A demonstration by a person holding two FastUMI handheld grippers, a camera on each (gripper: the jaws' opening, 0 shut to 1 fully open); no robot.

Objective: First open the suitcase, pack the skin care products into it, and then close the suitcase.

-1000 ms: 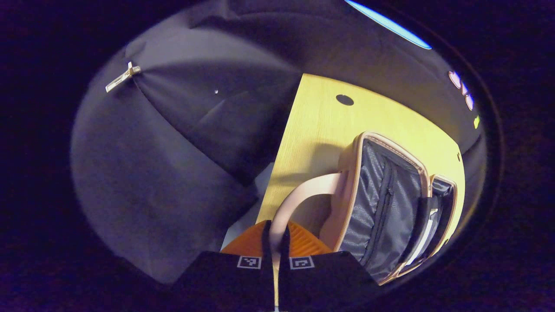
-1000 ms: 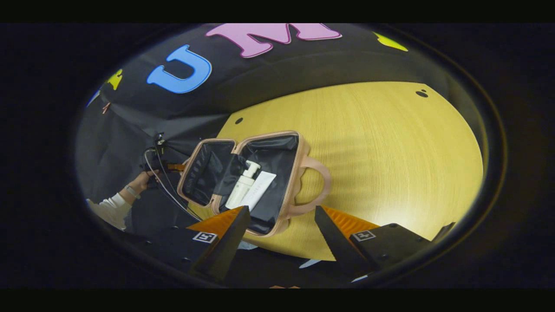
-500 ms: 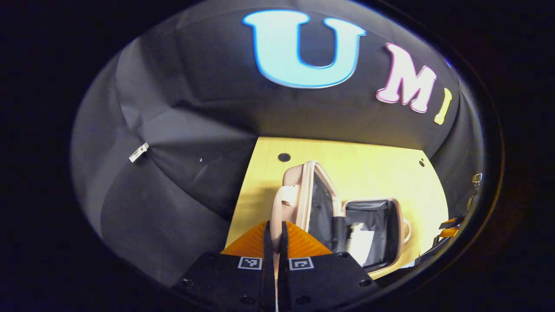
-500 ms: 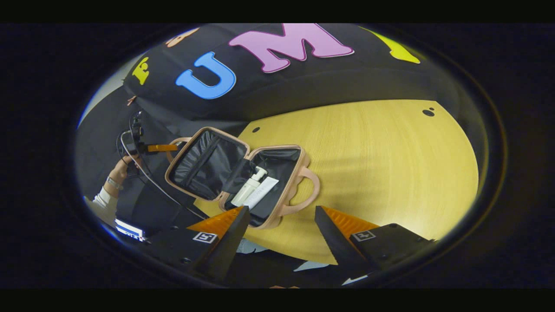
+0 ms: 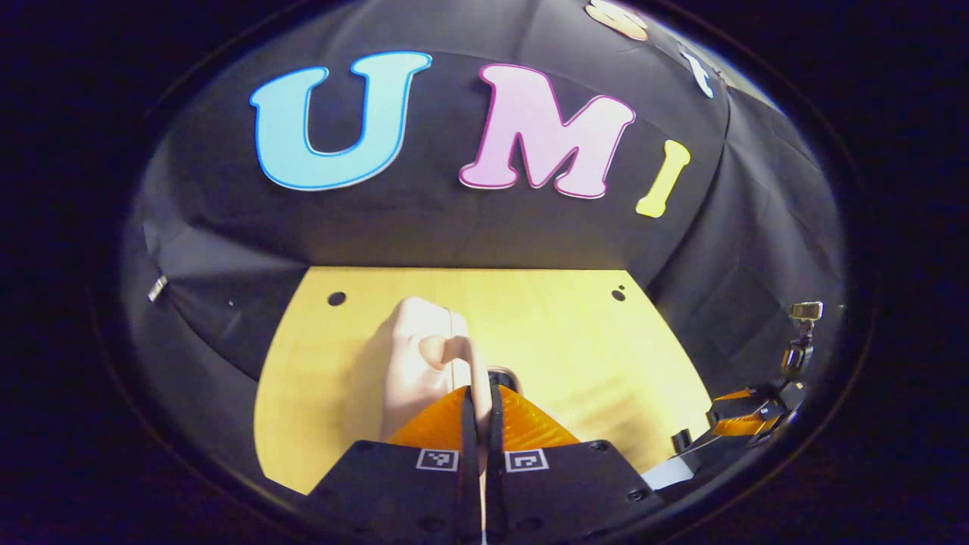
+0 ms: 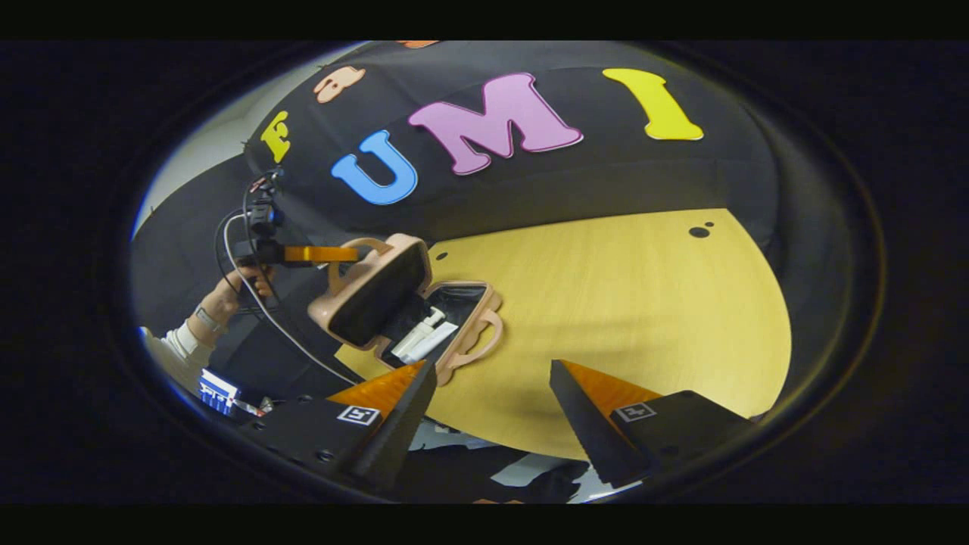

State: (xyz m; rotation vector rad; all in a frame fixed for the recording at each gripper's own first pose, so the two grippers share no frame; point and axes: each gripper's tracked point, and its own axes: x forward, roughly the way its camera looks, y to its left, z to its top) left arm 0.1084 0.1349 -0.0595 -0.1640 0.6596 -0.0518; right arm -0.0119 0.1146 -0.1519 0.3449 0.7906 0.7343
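Note:
The pink suitcase (image 6: pixel 378 295) stands on the yellow table near its left edge, its lid half raised over the base. In the black-lined base lie a white pump bottle (image 6: pixel 415 336) and a white tube (image 6: pixel 437 342). In the left gripper view, my left gripper (image 5: pixel 481 395) is shut on the lid's pink handle (image 5: pixel 460 354), with the lid's outer shell (image 5: pixel 412 378) just beyond. The right gripper view shows that same gripper (image 6: pixel 322 254) at the lid's top. My right gripper (image 6: pixel 492 393) hangs open in front of the case, nothing between its fingers.
The table (image 6: pixel 628 303) stretches free to the right of the case, with small holes (image 6: pixel 698 232) near its back edge. A hand (image 6: pixel 231 291) and a black cable (image 6: pixel 261 318) sit left of the case. Black cloth walls close in behind and beside.
My left gripper has swung the lid up from lying flat open to standing over the base. My right gripper has drawn back a little and stays open.

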